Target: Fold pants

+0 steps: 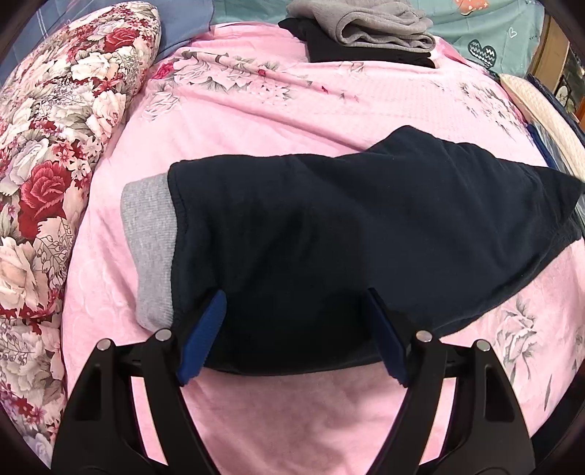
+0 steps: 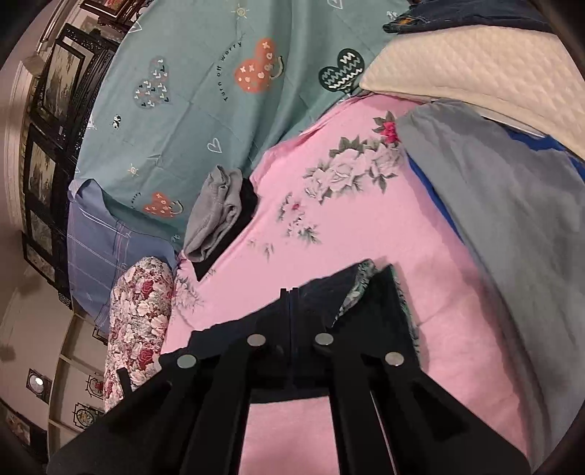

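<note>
Dark navy pants with a grey ribbed band at their left end lie across the pink floral blanket. My left gripper is open, its blue pads straddling the near edge of the pants without pinching them. The right end of the pants rises off the blanket toward the frame edge. In the right wrist view my right gripper is shut on a bunch of the pants, held above the blanket; a patterned lining shows beside the fingers.
A rolled floral quilt borders the blanket on the left. A folded stack of grey and black clothes sits at the far edge. A grey and blue garment and a cream pillow lie to the right.
</note>
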`<state>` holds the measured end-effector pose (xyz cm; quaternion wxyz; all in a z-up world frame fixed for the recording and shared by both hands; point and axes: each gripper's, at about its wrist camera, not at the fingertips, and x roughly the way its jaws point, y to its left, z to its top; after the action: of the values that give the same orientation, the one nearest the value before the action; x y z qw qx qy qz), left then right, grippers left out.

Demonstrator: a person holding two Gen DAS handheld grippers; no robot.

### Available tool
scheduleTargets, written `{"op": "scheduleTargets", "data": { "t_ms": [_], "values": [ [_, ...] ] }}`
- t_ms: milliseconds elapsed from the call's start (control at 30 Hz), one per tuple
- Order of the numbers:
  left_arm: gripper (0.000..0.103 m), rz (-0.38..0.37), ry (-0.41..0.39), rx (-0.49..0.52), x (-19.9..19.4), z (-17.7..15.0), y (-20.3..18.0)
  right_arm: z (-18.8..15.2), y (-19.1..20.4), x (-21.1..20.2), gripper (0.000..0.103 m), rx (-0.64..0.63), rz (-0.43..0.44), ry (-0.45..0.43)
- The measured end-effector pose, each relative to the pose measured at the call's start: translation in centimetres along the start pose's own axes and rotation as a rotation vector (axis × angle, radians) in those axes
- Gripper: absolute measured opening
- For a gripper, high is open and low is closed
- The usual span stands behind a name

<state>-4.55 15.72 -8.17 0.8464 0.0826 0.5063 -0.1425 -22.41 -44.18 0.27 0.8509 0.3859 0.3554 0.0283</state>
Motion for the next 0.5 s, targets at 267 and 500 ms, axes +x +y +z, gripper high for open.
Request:
{"op": "scheduleTargets", "data": {
  "t_ms": [267,500],
  "values": [
    [0.078,-0.001,0.001,0.009,0.0,-0.3,0.0,-2.8,-2.5,3.8,0.059,0.188,0.099,0.096],
    [0.078,-0.011,-0.009,-0.006,-0.2,-0.7,0.3,-2.2,-2.8,8.4,0.068,0.413,0.097,0.084]
  ]
}}
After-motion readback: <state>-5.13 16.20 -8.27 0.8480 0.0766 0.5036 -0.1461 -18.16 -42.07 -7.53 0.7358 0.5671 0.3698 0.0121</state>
